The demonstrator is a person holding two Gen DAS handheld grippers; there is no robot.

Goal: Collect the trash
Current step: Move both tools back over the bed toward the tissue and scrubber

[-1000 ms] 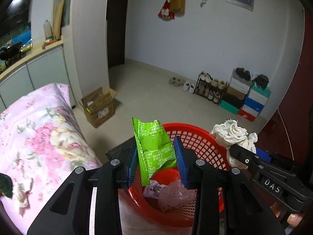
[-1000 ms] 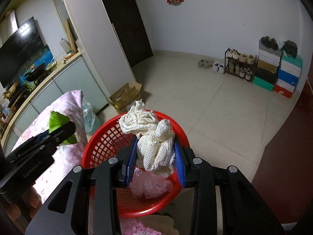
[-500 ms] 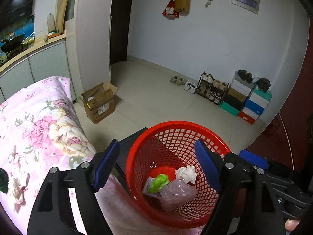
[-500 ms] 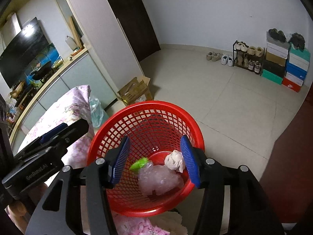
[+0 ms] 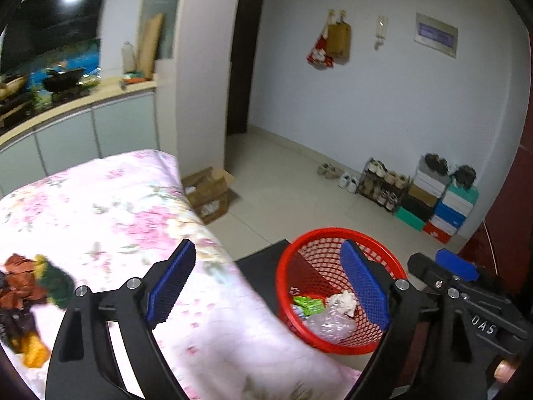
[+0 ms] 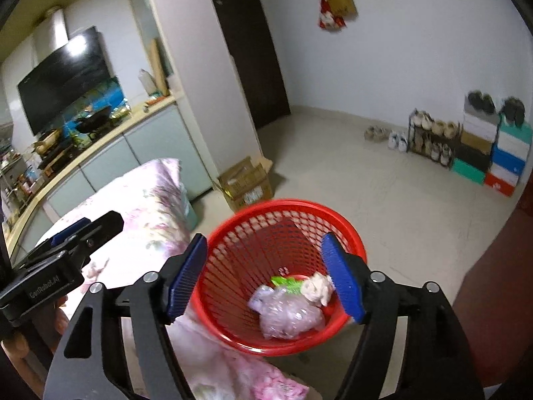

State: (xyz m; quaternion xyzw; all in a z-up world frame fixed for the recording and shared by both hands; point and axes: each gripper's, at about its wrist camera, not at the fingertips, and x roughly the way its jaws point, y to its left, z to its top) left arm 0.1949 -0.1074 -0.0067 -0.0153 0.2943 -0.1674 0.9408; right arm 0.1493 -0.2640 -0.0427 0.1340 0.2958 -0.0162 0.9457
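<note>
A red mesh basket [image 5: 301, 250] [image 6: 346, 223] stands beside the pink floral bed [image 5: 110, 206]. It holds a green wrapper [image 5: 308, 303] [image 6: 283, 281], a white wad [image 5: 343, 300] [image 6: 318, 288] and a clear plastic bag [image 5: 328, 323] [image 6: 286, 313]. My left gripper [image 5: 268, 283] is open and empty, over the bed's edge and the basket's left side. My right gripper [image 6: 265, 276] is open and empty above the basket. A crumpled brown, green and yellow heap [image 5: 30, 286] lies on the bed at the left.
A cardboard box [image 5: 208, 193] [image 6: 246, 183] sits on the floor by the wall corner. A shoe rack [image 5: 383, 183] and stacked shoe boxes [image 5: 439, 206] line the far wall. Kitchen cabinets [image 5: 66, 133] stand behind the bed.
Both grippers opened and dropped the green wrapper and the white wad into the basket. The left gripper has since swung left toward the bed.
</note>
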